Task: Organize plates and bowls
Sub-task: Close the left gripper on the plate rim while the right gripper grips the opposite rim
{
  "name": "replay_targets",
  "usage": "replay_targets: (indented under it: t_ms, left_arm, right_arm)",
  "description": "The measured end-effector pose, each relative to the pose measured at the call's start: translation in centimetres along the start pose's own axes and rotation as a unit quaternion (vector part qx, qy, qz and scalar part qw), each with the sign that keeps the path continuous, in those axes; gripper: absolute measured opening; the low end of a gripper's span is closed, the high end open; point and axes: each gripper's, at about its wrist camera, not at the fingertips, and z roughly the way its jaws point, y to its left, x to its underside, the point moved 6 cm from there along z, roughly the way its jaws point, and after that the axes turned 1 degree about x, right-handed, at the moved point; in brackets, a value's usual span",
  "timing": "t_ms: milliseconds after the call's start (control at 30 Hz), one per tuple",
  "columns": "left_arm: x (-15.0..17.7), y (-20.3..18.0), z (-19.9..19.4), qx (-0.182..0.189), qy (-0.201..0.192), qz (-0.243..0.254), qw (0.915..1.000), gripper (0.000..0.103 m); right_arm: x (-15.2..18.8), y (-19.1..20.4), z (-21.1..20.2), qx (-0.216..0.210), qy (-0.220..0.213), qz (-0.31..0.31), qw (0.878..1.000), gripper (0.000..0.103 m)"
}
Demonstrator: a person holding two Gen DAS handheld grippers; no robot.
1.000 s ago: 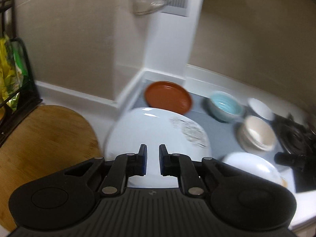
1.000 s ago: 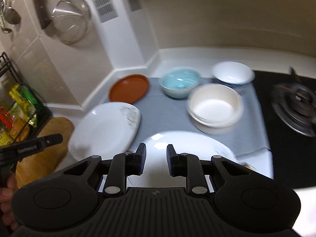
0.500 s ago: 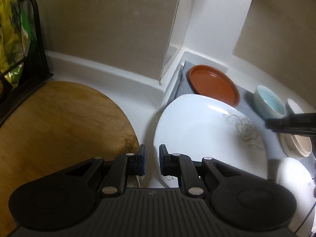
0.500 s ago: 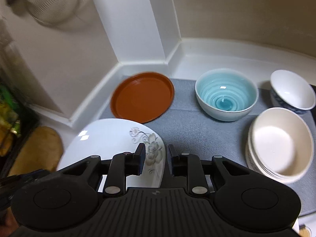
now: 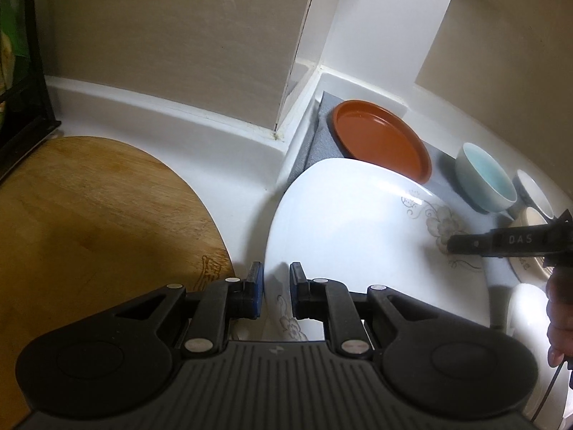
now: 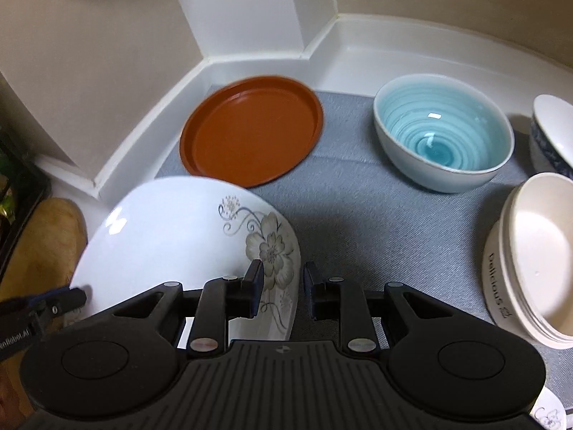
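- Here, in the left wrist view, the left gripper (image 5: pixel 275 279) tilts down over the near-left rim of the white flowered plate (image 5: pixel 358 225); its jaws stand narrow, a small gap between the pads, the rim beneath them, nothing clamped.
- The plate's near-left part overhangs the grey mat (image 5: pixel 315 136) onto the white counter (image 5: pixel 172 125). Left of the plate lies a rounded wooden board (image 5: pixel 89 208); behind it a glossy brown plate (image 5: pixel 379 139).
- The right gripper's finger (image 5: pixel 501 242) reaches over the plate's right edge.
- In the right wrist view, the right gripper (image 6: pixel 283 286) angles down at the plate's (image 6: pixel 172 229) right rim, jaws narrowly apart, the rim seemingly between them; whether the pads touch it I cannot tell.
- Behind the plate: the brown plate (image 6: pixel 250 136). Right of it: a swirled blue bowl (image 6: pixel 444 139), a blue-patterned white bowl (image 6: pixel 551 132), stacked cream bowls (image 6: pixel 537 258), all on the woven mat (image 6: pixel 376 222).
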Motion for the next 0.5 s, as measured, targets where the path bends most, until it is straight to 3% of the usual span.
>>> replay_targets:
  t_ms: [267,500]
  left_arm:
    - [0.11,0.07,0.29,0.006,-0.001,0.009,0.9999,0.016]
    - [0.19,-0.08,-0.04,0.006,0.000,0.014,0.9999,0.016]
  right_arm:
    - [0.39,0.47,0.28,0.000,-0.003,-0.009,1.000,0.028]
    - [0.72,0.00,-0.02,-0.002,-0.020,0.010,1.000,0.024]
